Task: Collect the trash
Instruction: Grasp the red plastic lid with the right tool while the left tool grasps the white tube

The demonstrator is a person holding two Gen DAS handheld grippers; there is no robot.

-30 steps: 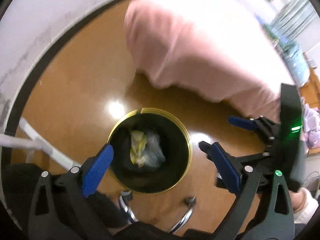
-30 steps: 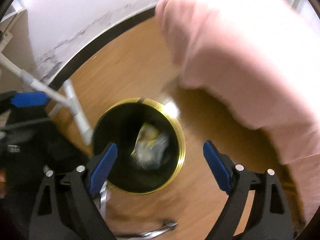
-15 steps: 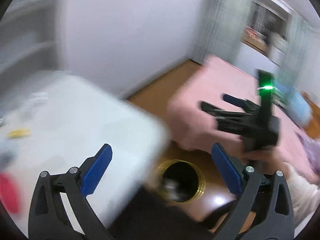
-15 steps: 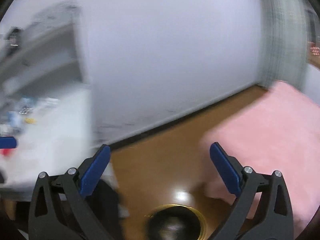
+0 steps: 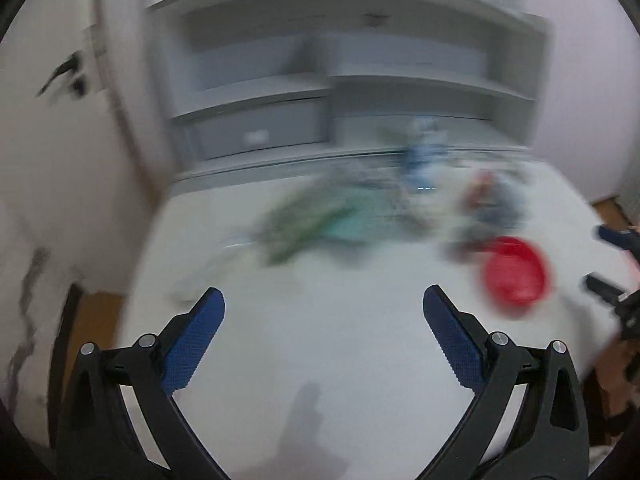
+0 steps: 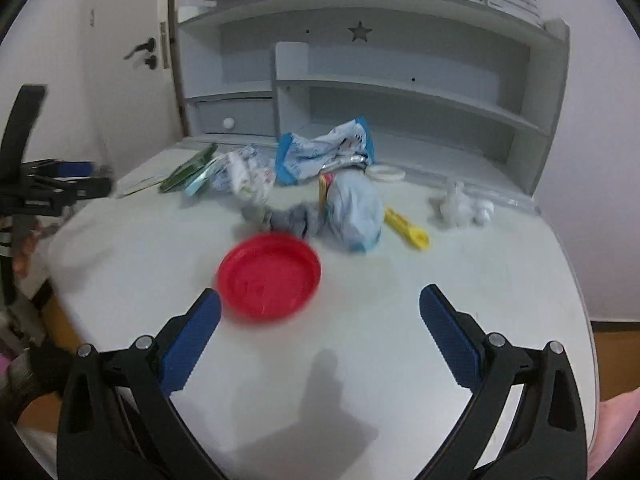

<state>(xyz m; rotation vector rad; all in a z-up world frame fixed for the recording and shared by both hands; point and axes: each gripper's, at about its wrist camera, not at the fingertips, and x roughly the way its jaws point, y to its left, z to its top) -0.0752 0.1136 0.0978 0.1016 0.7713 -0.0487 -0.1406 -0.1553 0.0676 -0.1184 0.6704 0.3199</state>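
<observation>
White desk (image 6: 400, 320), grey shelving (image 6: 400, 92)

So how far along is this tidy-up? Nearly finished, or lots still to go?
Lots to go. Both the left gripper and right gripper are open and empty. On the white table still lie a red lid, a blue-and-white wrapper, a pale blue bag, a yellow piece and crumpled tissue.
</observation>
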